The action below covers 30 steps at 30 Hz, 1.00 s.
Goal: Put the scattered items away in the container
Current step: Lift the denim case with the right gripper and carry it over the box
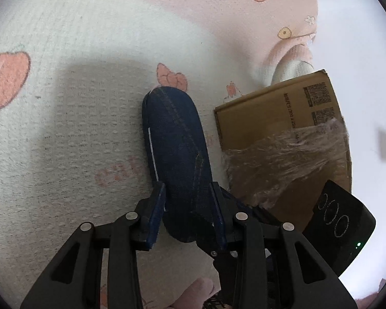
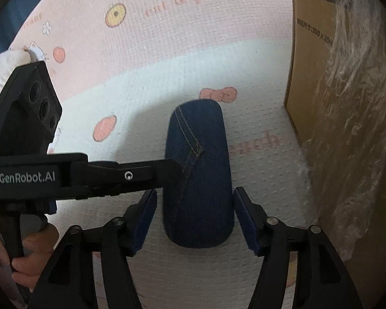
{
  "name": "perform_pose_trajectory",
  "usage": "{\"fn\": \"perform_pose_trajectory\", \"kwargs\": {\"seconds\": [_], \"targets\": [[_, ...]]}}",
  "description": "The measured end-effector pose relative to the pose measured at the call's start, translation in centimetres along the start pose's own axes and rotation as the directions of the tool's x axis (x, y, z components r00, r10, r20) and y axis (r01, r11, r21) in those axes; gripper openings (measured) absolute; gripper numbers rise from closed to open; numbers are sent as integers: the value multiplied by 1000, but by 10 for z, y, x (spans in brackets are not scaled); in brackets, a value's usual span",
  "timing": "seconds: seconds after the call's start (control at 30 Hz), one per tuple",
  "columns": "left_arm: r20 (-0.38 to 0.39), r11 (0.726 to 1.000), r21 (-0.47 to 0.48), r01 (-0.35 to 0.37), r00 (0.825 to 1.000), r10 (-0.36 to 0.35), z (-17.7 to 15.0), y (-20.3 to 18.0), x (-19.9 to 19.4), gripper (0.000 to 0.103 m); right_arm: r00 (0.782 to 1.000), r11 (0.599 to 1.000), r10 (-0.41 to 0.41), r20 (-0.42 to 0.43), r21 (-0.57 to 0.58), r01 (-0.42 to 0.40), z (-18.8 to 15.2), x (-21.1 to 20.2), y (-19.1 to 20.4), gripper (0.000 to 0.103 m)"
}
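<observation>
The denim case (image 2: pixel 198 180) lies flat on the mat, just left of the cardboard box (image 2: pixel 321 77), its long axis running straight away from both grippers. The left gripper (image 1: pixel 190 206) pinches its near end; the right gripper (image 2: pixel 195 219) straddles it with jaws spread, not touching. The box's inside is hidden.

Cardboard box (image 2: pixel 347 103) blocks right; left mat (image 2: pixel 146 64) — open.
</observation>
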<state>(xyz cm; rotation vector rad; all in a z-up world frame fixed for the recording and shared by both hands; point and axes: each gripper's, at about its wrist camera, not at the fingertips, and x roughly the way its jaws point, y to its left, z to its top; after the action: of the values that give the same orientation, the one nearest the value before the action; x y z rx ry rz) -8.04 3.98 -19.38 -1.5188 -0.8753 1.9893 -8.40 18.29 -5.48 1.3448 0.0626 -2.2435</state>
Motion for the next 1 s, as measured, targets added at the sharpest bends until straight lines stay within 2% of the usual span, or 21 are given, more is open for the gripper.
{"fn": "perform_pose_trajectory", "kwargs": {"seconds": [0.07, 0.17, 0.27, 0.3, 0.43, 0.63, 0.83, 0.9, 1.0], "targets": [[-3, 1000, -2, -2, 1000, 2, 4, 6, -5, 46, 1000, 1000, -18, 4, -16, 18, 0, 0, 1, 74], [-3, 998, -54, 18, 1000, -18, 12, 21, -9, 47, 999, 999, -39, -23, -29, 38, 8, 9, 5, 74], [-19, 982, -148, 117, 992, -121, 22, 41, -3, 48, 997, 999, -36, -68, 32, 39, 14, 18, -2, 74], [-28, 978, -166, 130, 990, -137, 25, 44, 0, 48, 996, 998, -32, -82, 54, 36, 16, 21, -5, 74], [-22, 980, -168, 110, 993, -115, 35, 49, 9, 49, 992, 995, -34, -123, 88, 45, 24, 34, -9, 74], [-14, 976, -176, 127, 991, -131, 41, 47, 17, 48, 989, 992, -3, -148, 122, 21, 27, 45, -14, 74], [-18, 971, -192, 140, 989, -147, 43, 51, 18, 45, 990, 998, -44, -133, 29, 48, 24, 46, -5, 73], [-15, 973, -187, 136, 990, -141, 43, 50, 17, 45, 987, 995, -96, -130, -23, 94, 22, 45, -1, 62], [-14, 979, -168, 117, 993, -121, 43, 45, 16, 45, 987, 994, -104, -123, -55, 98, 21, 43, 0, 61]]}}
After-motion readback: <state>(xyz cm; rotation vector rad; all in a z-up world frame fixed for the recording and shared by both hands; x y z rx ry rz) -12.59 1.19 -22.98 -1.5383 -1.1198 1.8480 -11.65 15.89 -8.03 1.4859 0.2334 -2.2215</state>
